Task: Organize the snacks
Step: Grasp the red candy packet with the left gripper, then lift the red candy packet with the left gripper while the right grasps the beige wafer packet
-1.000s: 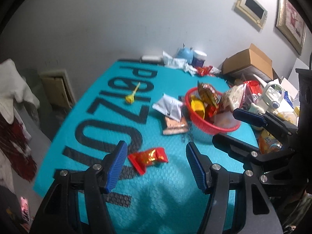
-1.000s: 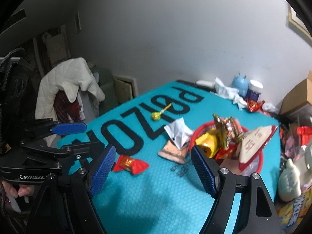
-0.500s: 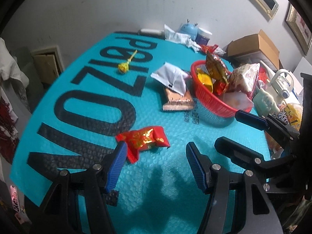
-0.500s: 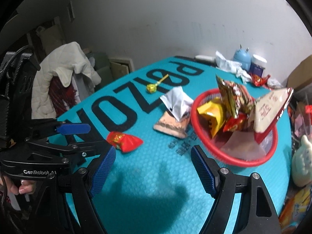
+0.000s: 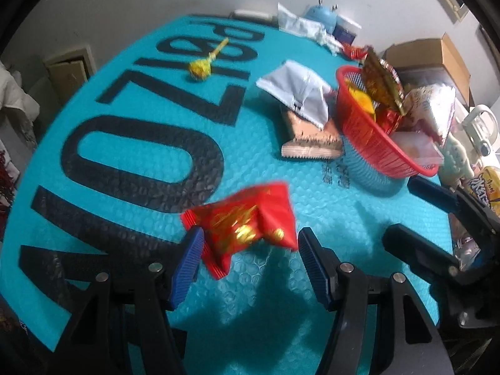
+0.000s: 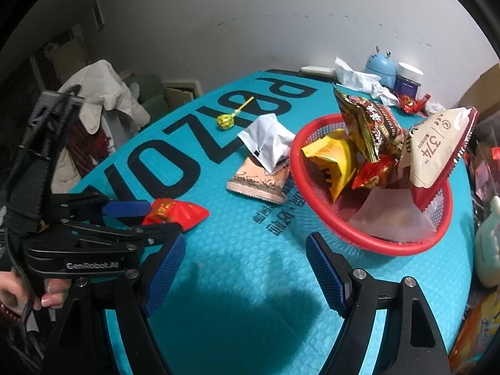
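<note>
Red snack packet (image 5: pixel 247 222) lies flat on the teal mat (image 5: pixel 125 100), between the left gripper's (image 5: pixel 248 262) spread fingers — light, crinkly, probably slippery; pinch its puffed middle. Right gripper (image 6: pixel 245 270) hovers with fingers apart near the red basket (image 6: pixel 368 240).

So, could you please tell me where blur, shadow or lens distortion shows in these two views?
Left wrist view: the red snack packet is motion-blurred, the tools' shadows fall on the teal mat, and its edges bow. Right wrist view: sharper, the red basket is crisp, with a shadow below the right tool.
</note>
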{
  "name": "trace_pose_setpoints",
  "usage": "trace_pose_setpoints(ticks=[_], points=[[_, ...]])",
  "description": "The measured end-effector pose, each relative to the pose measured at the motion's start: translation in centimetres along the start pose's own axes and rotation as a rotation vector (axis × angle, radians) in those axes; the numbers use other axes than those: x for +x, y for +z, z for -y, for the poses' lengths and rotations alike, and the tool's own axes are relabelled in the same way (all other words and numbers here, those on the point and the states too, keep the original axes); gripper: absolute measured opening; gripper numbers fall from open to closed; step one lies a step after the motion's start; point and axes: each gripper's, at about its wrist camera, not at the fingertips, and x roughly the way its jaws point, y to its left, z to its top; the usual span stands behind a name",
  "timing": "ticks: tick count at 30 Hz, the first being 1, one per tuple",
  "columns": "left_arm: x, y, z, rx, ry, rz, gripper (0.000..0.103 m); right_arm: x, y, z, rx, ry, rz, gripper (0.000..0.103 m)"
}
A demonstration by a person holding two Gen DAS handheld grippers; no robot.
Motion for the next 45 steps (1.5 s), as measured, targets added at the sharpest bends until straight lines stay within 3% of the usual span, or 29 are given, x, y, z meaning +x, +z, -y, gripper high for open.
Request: trace_pose_setpoints(ticks=[10, 11, 12, 13, 24, 32, 45], points=[[0.9, 0.4, 0.7, 0.058, 0.08, 0.057, 0.061, 0.7, 0.1, 0.7, 0.037, 0.019, -0.026, 0.08], [0.8, 0.4, 0.7, 0.066, 0.081, 0.067, 0.056, 0.7, 0.1, 0.7, 0.039, 0.018, -0.025, 0.08], [0.7, 0.3, 0.8, 0.081, 0.09, 0.084, 0.043, 0.8, 0.1, 0.8, 0.042, 0.018, -0.024, 0.08], [0.5, 0.2, 0.9, 0.101, 0.096, 0.094, 0.041, 0.8, 0.1, 0.8, 0.045, 0.019, -0.024, 0.08], [-0.4, 0.6, -0.6, 0.067, 0.028, 0.101, 0.041, 2.7, 0.5, 0.7, 0.1, 0.084, -0.035, 0.08], [-0.5, 1.1, -2.4, 0.038, 0.018, 0.1, 0.041, 5.1, 2.1, 0.1, 0.136, 0.045, -0.022, 0.08], [-0.4, 1.9, -4.6, -0.003, 0.018, 0.113, 0.041, 8.4, 4.6, -0.2, 0.181, -0.107, 0.014, 0.082]])
